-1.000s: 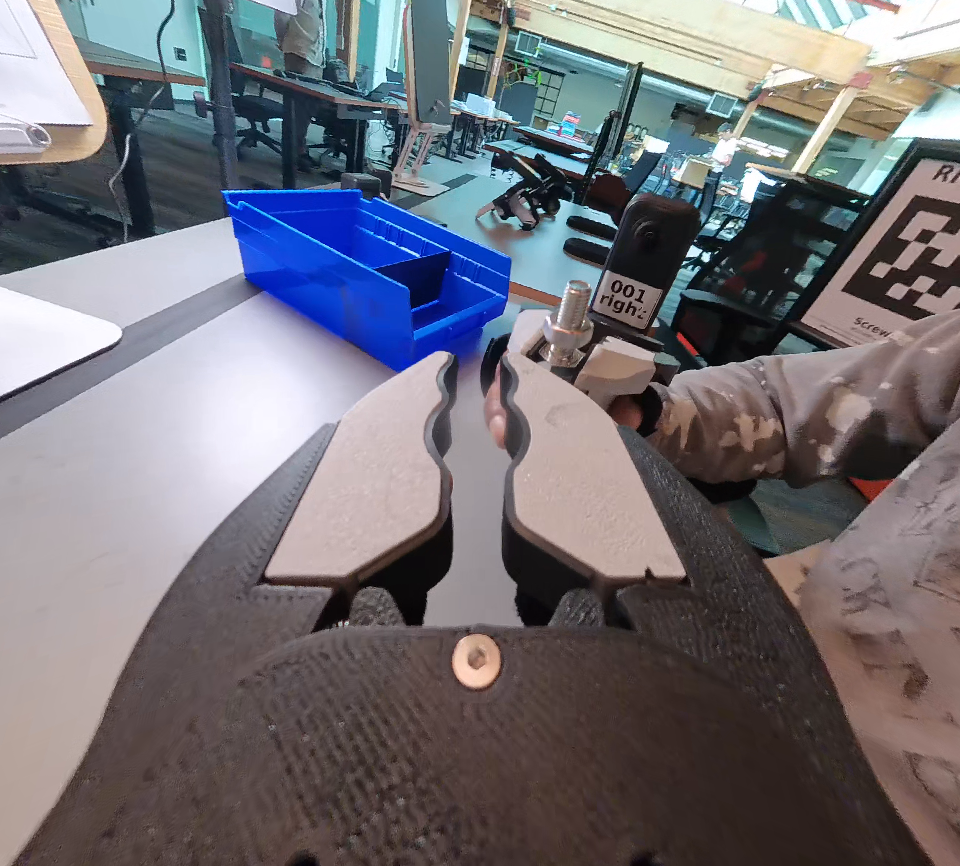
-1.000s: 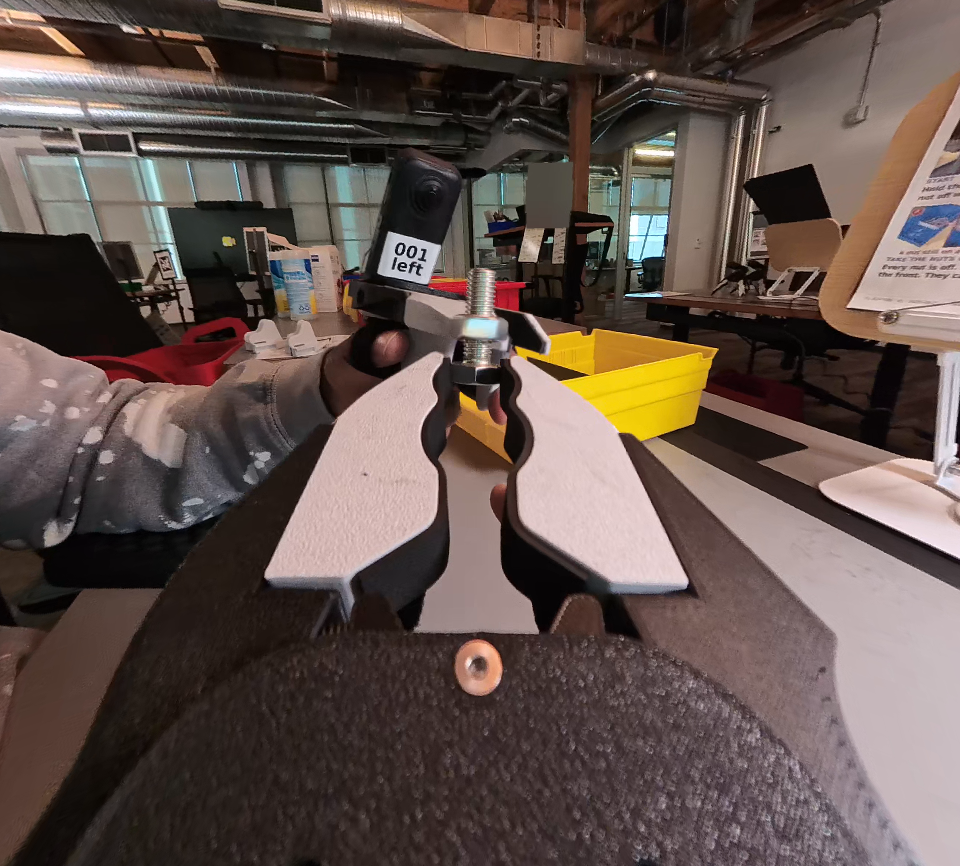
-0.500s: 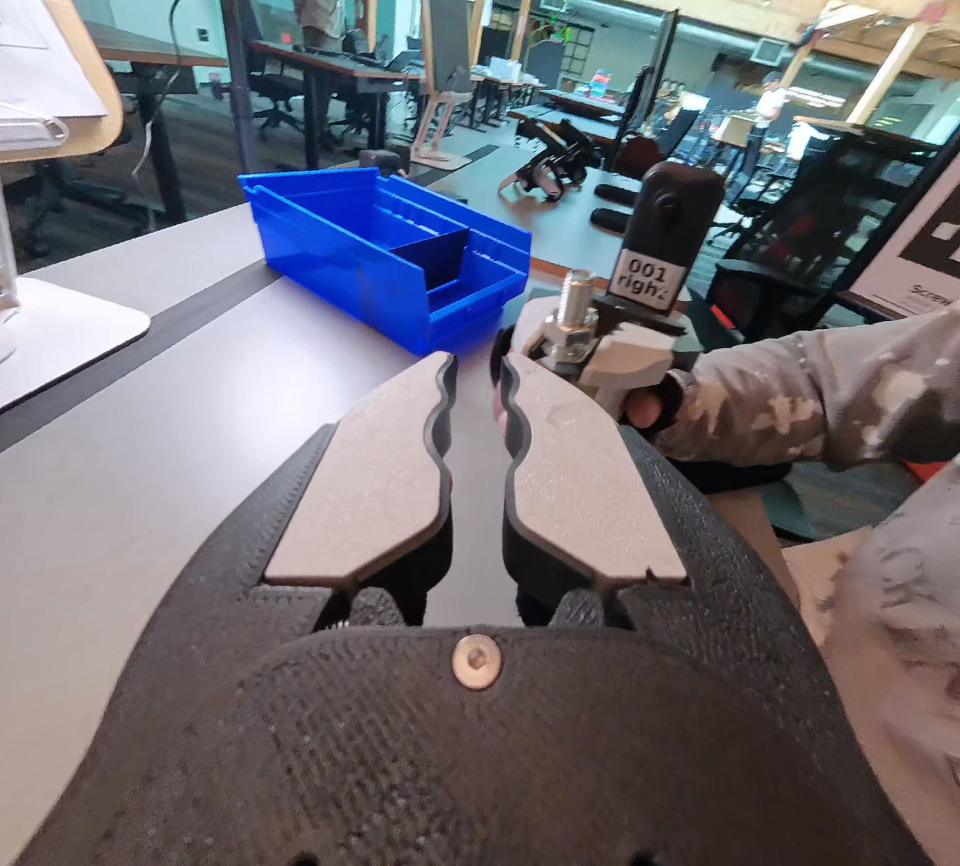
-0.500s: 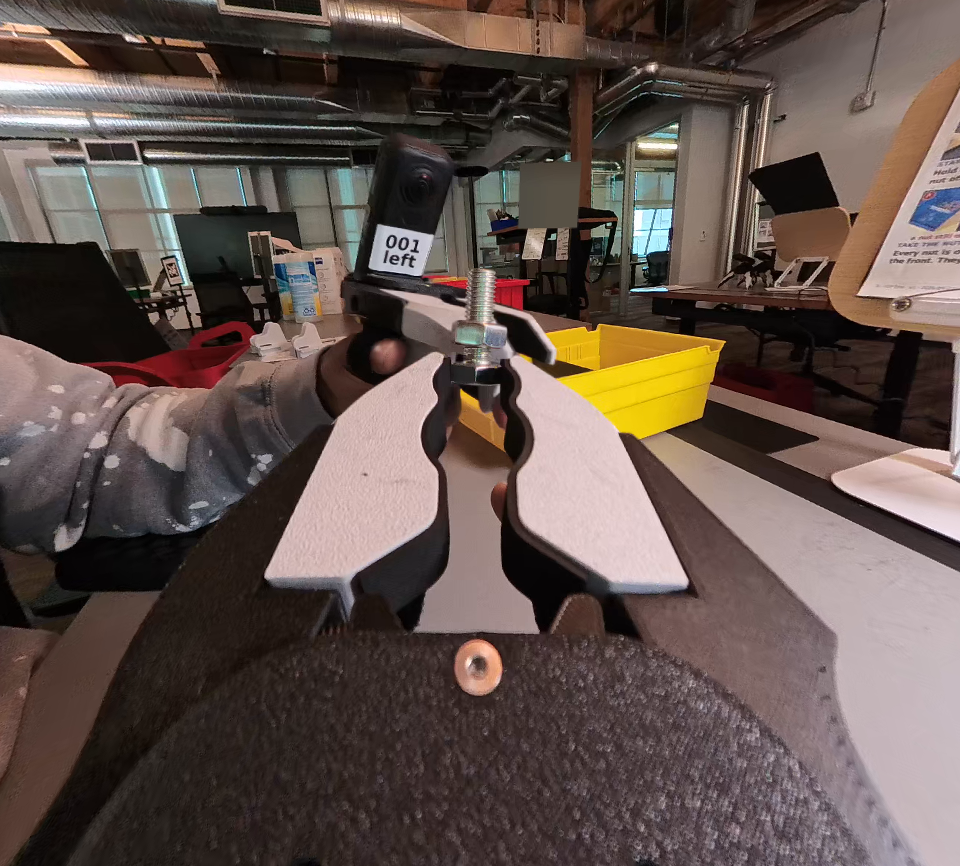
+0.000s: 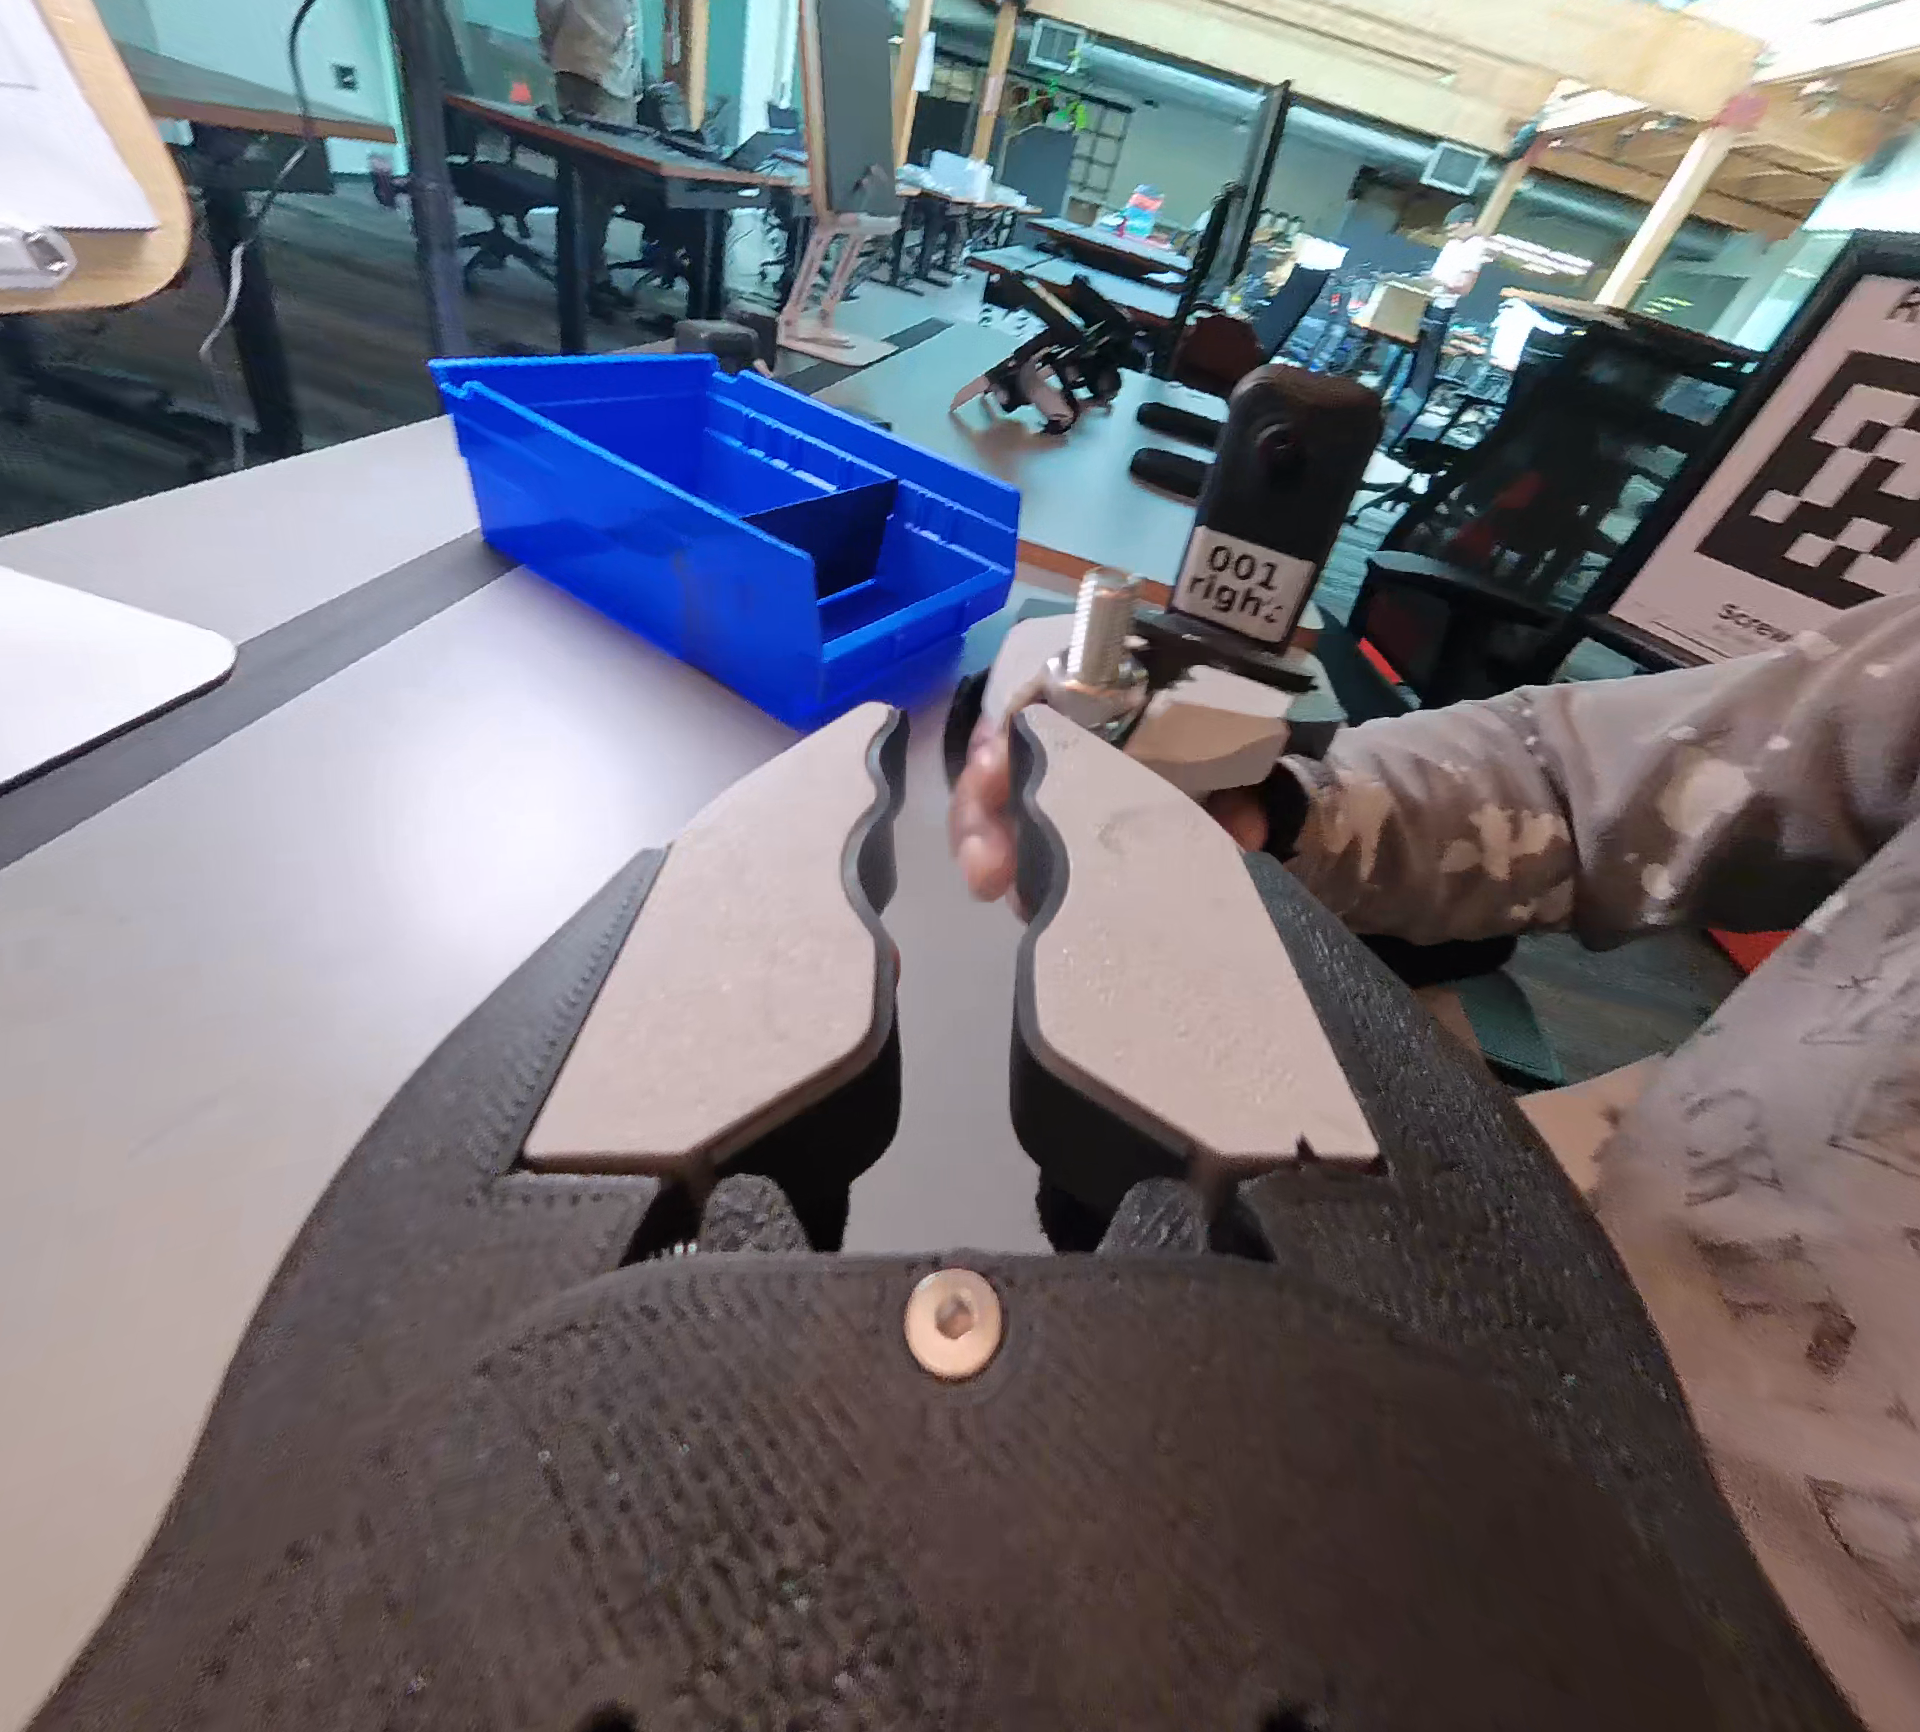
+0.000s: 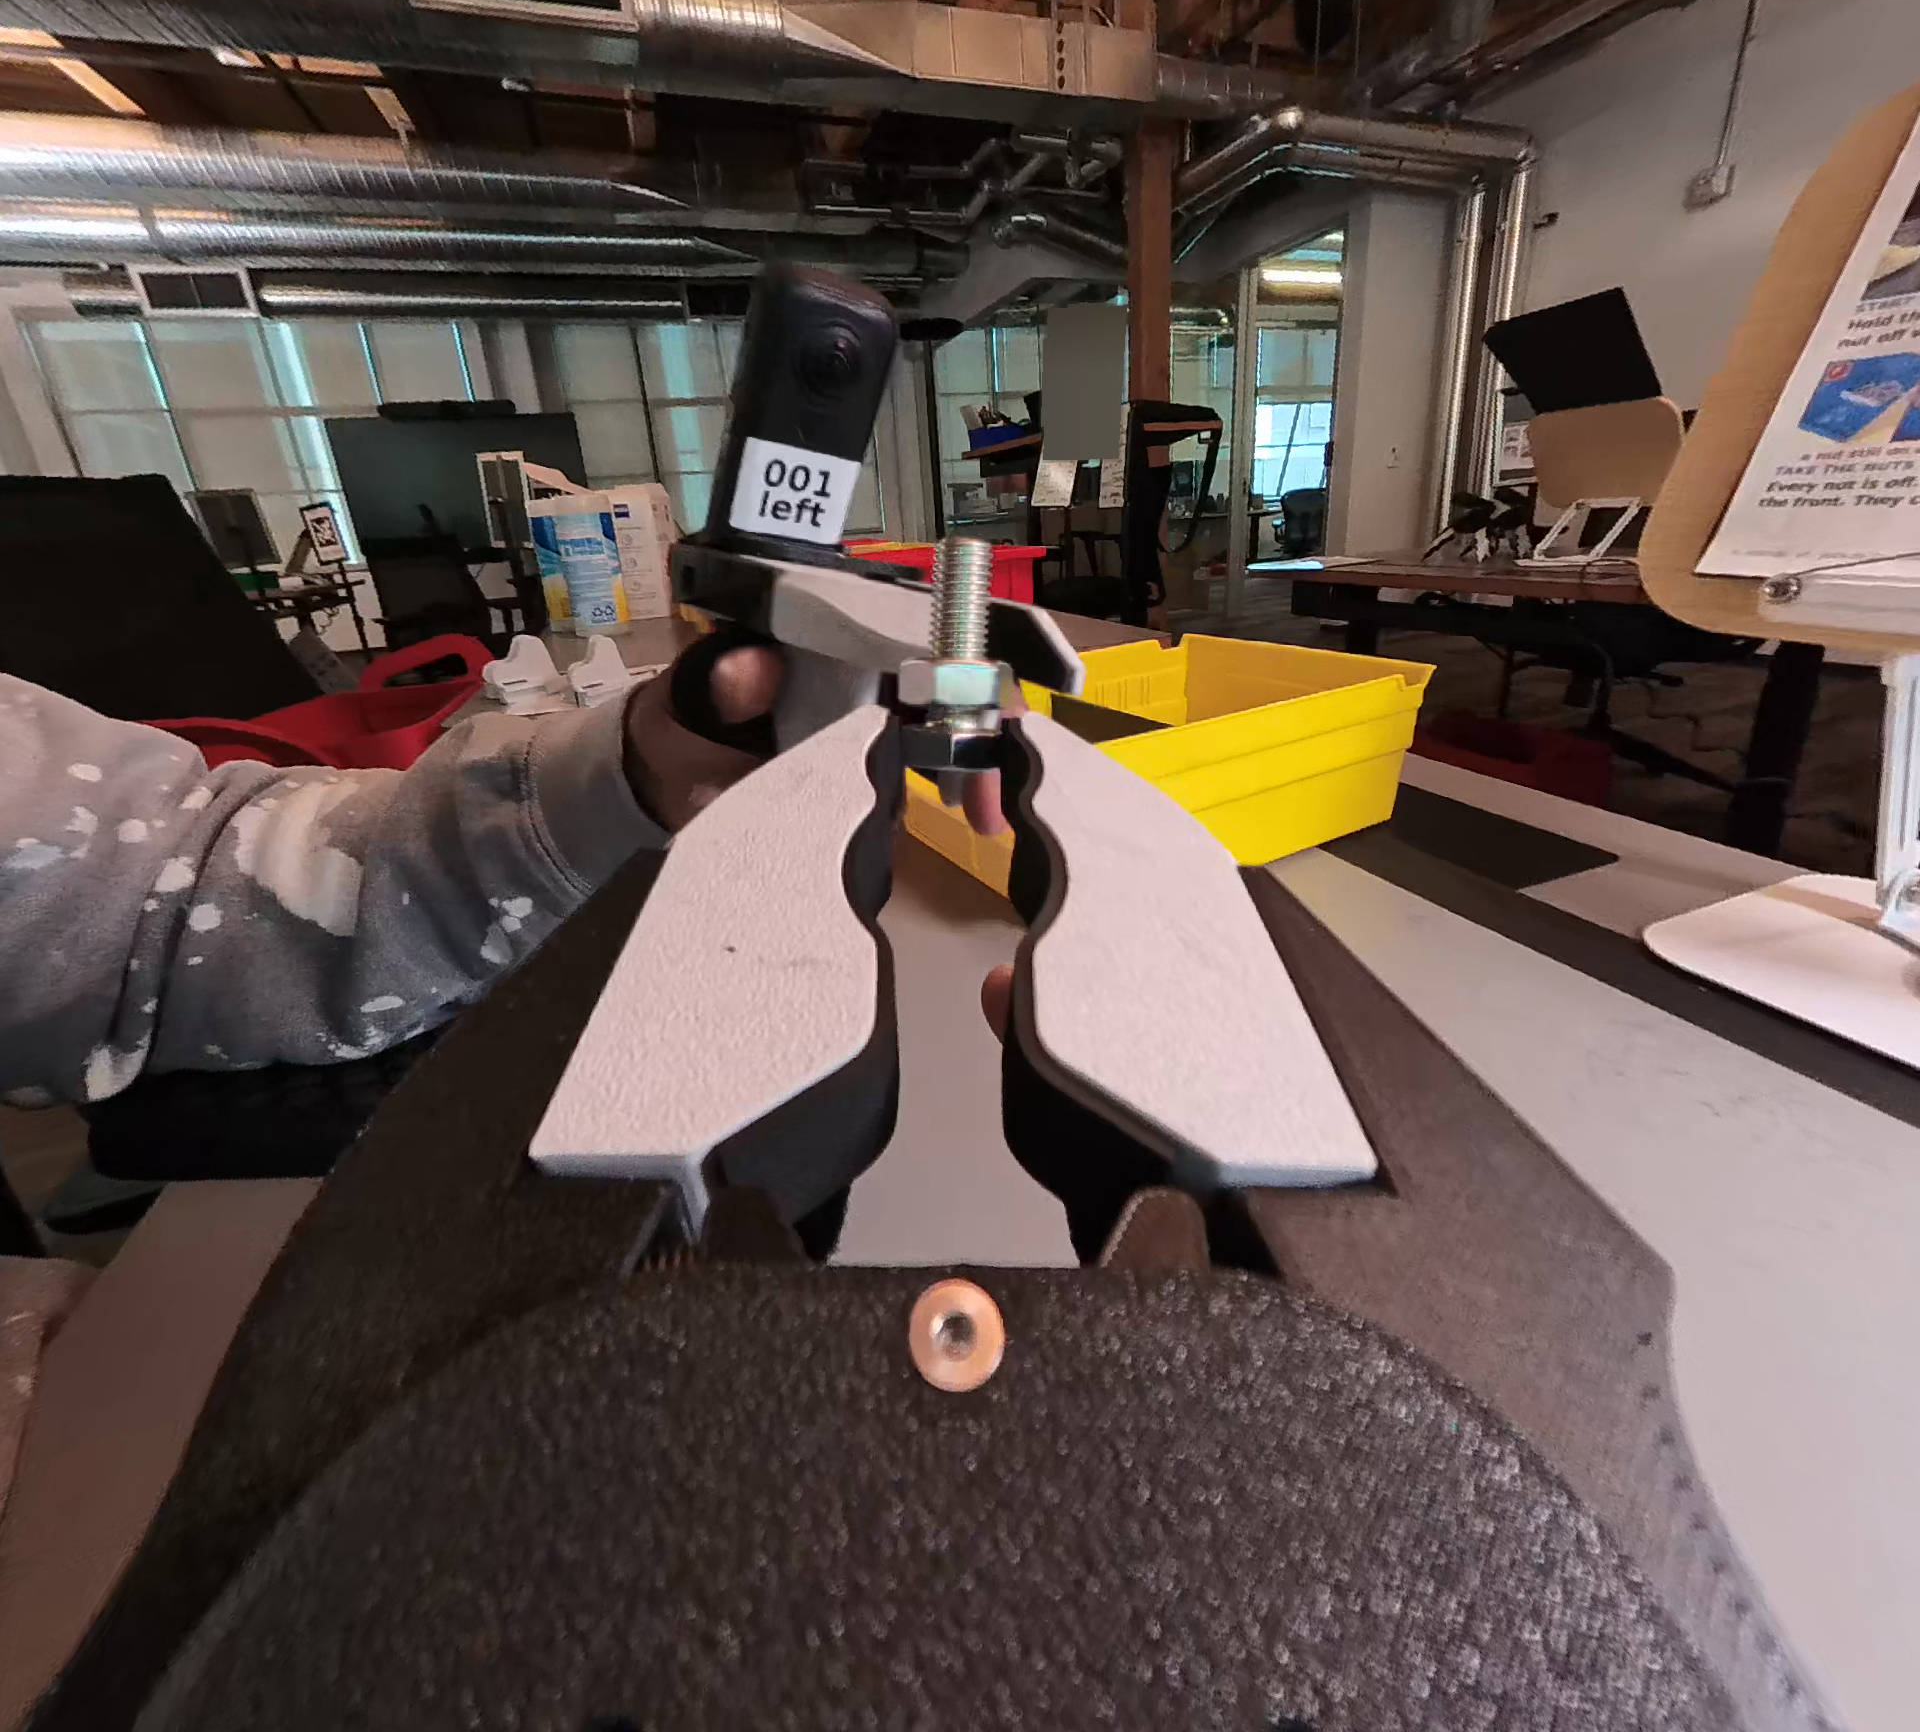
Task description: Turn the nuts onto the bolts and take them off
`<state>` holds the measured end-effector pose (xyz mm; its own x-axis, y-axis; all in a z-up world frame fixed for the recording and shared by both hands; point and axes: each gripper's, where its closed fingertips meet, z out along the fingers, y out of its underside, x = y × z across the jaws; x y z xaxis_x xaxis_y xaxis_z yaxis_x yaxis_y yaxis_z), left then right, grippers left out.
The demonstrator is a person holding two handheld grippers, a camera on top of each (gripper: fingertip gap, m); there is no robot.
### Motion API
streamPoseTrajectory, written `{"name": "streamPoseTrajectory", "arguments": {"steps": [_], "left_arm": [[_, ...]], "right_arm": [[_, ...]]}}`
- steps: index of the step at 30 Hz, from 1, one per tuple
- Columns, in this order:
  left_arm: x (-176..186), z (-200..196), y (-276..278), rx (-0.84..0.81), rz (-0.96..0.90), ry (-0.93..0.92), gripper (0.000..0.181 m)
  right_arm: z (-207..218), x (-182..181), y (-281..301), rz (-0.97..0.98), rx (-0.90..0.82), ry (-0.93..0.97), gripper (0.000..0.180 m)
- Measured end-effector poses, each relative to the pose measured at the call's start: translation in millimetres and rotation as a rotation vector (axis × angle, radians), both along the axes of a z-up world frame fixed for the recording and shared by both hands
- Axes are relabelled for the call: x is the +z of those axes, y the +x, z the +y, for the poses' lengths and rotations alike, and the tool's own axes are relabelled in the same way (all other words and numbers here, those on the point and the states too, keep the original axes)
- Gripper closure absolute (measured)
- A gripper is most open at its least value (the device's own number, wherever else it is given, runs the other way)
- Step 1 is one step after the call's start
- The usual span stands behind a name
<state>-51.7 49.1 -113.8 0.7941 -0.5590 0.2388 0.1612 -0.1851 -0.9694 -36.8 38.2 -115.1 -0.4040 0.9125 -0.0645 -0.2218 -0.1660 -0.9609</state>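
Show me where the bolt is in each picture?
Left wrist view: bolt stands upright right of centre, clamped in the far tongs, past the near right fingertip.
Right wrist view: bolt at centre, its head between this view's fingertips.
Shared landmark: the nut on it.

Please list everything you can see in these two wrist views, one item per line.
bolt: one, silver, upright in the right gripper's tips
nut: one, silver, on the bolt just above the tips
blue bin: one, blue, on the table
yellow bin: one, yellow, on the table
table: one, grey with a dark stripe
stand: one, white base, on the table
marker board: one, black and white, beyond the table
left gripper: one, grey fingers, apart and empty
right gripper: one, grey fingers, clamped on the bolt
sleeve: grey mottled, behind the left gripper
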Motion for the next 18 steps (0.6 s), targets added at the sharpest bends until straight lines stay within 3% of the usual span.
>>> {"name": "streamPoseTrajectory", "arguments": {"steps": [6, 8, 11, 18], "left_arm": [[-1, -5, 18, -0.076, 0.016, 0.002, 0.153], [-12, 5, -3, 0.037, 0.032, -0.066, 0.171], [-21, 8, -19, 0.081, 0.026, -0.087, 0.168], [-8, 4, -14, 0.035, -0.051, -0.032, 0.171]], "right_arm": [[-2, -4, -3, -0.024, -0.012, 0.014, 0.162], [-1, -2, 0, -0.004, 0.010, -0.008, 0.162], [1, 1, 0, -0.003, 0.008, -0.023, 0.162], [9, -10, -6, -0.059, -0.029, -0.023, 0.162]]}}
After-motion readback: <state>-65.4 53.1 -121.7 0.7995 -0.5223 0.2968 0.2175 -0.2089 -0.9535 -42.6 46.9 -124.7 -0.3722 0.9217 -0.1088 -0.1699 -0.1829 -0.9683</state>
